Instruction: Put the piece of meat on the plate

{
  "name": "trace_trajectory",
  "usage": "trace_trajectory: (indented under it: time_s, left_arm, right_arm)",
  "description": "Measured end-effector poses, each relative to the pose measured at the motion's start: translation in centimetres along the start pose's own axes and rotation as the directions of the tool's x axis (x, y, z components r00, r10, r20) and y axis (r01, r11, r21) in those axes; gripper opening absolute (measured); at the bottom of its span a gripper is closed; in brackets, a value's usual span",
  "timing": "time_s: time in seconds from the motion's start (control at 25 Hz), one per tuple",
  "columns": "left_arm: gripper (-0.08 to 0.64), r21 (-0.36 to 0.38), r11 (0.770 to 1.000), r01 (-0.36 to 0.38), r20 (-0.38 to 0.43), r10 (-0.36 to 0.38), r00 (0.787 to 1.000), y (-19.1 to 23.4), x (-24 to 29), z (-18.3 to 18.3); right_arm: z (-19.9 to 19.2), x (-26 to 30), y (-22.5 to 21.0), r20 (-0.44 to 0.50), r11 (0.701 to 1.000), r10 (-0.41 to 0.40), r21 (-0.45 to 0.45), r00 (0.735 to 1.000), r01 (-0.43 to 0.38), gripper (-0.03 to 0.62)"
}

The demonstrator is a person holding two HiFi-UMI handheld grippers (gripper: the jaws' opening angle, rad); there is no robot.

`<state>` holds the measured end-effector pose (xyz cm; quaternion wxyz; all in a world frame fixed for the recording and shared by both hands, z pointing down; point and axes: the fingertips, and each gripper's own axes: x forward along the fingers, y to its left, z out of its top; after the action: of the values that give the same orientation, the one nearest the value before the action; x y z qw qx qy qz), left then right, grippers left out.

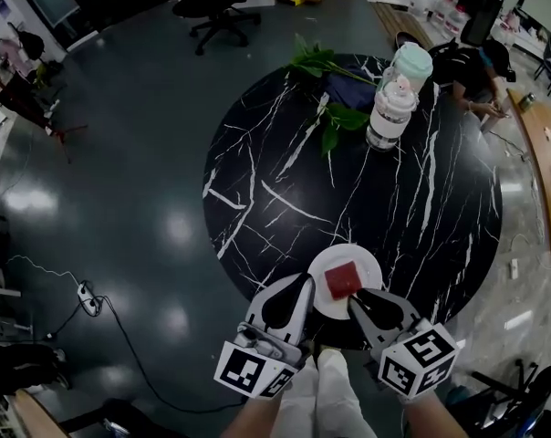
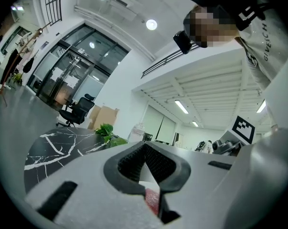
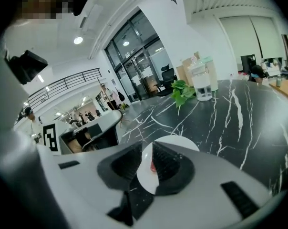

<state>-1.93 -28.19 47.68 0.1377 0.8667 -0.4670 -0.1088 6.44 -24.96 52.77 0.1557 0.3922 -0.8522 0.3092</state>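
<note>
A red square piece of meat [image 1: 342, 280] lies on a small white plate [image 1: 367, 265] at the near edge of the round black marble table [image 1: 285, 181]. My left gripper [image 1: 308, 281] sits at the plate's left rim, its tips touching and nothing held. My right gripper [image 1: 353, 301] hovers just below the meat, jaws a little apart and empty. In the right gripper view the plate [image 3: 175, 142] and a sliver of meat [image 3: 153, 166] show through the gap of that gripper [image 3: 148, 156]. The left gripper view shows the meat [image 2: 152, 199] behind the closed jaws of that gripper [image 2: 144, 149].
A clear bottle stack with a pale green cup [image 1: 396, 99] and leafy green stems [image 1: 335, 108] stand at the table's far side. A person [image 1: 476, 71] sits beyond the table at the right. An office chair [image 1: 216, 7] stands far back on the floor.
</note>
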Motion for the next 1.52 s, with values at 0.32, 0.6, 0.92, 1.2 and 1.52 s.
trace_trajectory:
  time_s: [0.32,0.6,0.92,1.2,1.52]
  left_arm:
    - [0.008,0.008,1.0,0.02,-0.026,-0.02,0.999,-2.4,-0.5,2.2]
    - [0.008,0.047,0.996,0.076,-0.07,-0.072,0.995,-5.7,-1.3,3.7]
    - [0.008,0.041,0.994,0.106,-0.079,-0.102,0.992,-8.6,-1.9,5.4]
    - [0.008,0.032,0.994,0.103,-0.073,-0.1,0.992,-9.2,-2.3,5.8]
    - [0.008,0.036,0.992,0.119,-0.042,-0.117,0.992,-9.7,-0.8,7.1]
  right_arm:
    - [3.1,-3.5,3.0,0.099,0.997,0.054,-0.068,0.994,-0.047,0.014]
    - [4.4,-6.0,5.7,0.121,0.984,0.089,-0.164,0.989,-0.068,0.011]
    - [6.2,-8.5,7.6,0.169,0.976,0.11,-0.205,0.98,-0.074,0.011]
    - [6.8,-9.8,7.7,0.184,0.974,0.096,-0.221,0.978,-0.054,0.011]
    - [7.4,-10.8,7.9,0.196,0.971,0.09,-0.237,0.976,-0.042,0.011]
